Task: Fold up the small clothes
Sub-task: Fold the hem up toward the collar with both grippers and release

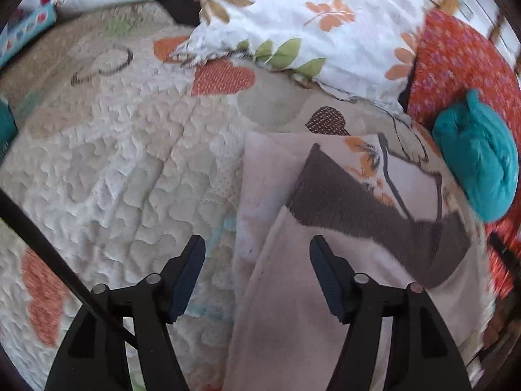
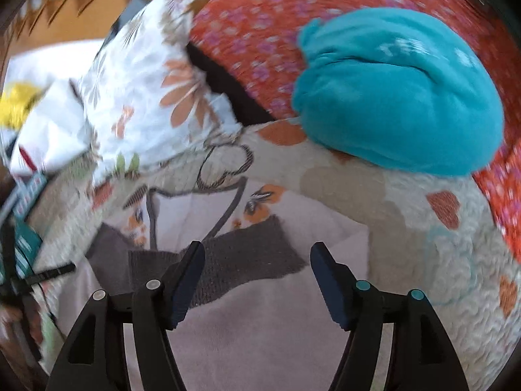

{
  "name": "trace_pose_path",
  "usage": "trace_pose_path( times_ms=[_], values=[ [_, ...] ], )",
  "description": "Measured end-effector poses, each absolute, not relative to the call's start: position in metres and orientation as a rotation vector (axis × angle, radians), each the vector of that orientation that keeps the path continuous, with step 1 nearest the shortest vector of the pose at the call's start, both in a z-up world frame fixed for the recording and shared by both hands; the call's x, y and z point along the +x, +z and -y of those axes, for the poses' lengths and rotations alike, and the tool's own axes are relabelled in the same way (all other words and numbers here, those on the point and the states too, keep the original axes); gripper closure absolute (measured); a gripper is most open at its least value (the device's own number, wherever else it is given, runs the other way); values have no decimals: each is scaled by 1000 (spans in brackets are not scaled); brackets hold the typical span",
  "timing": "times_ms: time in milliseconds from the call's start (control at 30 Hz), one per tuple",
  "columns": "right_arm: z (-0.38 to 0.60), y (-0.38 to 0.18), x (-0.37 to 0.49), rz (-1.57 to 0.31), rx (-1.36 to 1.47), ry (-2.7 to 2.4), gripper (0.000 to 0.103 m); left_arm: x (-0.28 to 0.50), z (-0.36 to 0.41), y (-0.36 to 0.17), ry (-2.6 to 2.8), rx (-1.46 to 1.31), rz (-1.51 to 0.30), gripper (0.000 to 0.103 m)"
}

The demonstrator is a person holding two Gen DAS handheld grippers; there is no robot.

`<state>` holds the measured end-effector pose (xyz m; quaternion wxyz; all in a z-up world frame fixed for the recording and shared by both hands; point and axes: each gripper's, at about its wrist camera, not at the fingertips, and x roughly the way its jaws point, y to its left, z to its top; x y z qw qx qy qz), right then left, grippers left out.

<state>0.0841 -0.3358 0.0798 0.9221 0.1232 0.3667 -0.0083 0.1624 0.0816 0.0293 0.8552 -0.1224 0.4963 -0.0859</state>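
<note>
A small pale pink garment (image 1: 293,293) with a dark grey knit band (image 1: 358,205) and an orange print lies folded on the quilted bedspread (image 1: 114,179). My left gripper (image 1: 257,260) is open and empty, just above the garment's left edge. In the right wrist view the same garment (image 2: 254,325) lies under my right gripper (image 2: 257,267), which is open and empty, with the grey band (image 2: 244,260) between and beyond its fingers.
A teal bundled cloth (image 1: 478,159) rests against a red floral cushion (image 1: 456,65); both show in the right wrist view, the teal bundle (image 2: 397,91) and the cushion (image 2: 254,26). A white floral pillow (image 1: 309,22) lies behind. Wooden furniture stands at the back.
</note>
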Motion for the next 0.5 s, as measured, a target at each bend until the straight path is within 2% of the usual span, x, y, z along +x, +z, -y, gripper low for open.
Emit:
trace_pose_path(
  times_ms=[133, 267, 300, 333, 367, 400, 433, 500],
  values=[
    [301, 78, 115, -790, 184, 92, 31, 179, -78, 18, -189, -361, -1076, 34],
    [239, 67, 149, -878, 45, 282, 31, 184, -62, 8, -170, -291, -1100, 34],
    [227, 62, 154, -895, 15, 311, 31, 183, -56, 9, -169, -247, -1093, 36],
    [212, 54, 160, -915, -35, 333, 31, 183, -50, 9, -178, -210, -1093, 44],
    [201, 46, 161, -933, -85, 340, 36, 182, -43, 10, -181, -159, -1098, 70],
    [194, 39, 163, -957, -119, 349, 80, 181, -40, 12, -179, -129, -1095, 89],
    [188, 33, 165, -993, -135, 362, 95, 180, -40, 15, -181, -124, -1090, 92],
    [188, 36, 168, -990, -123, 354, 96, 179, -45, 23, -179, -149, -1077, 93]
  ],
)
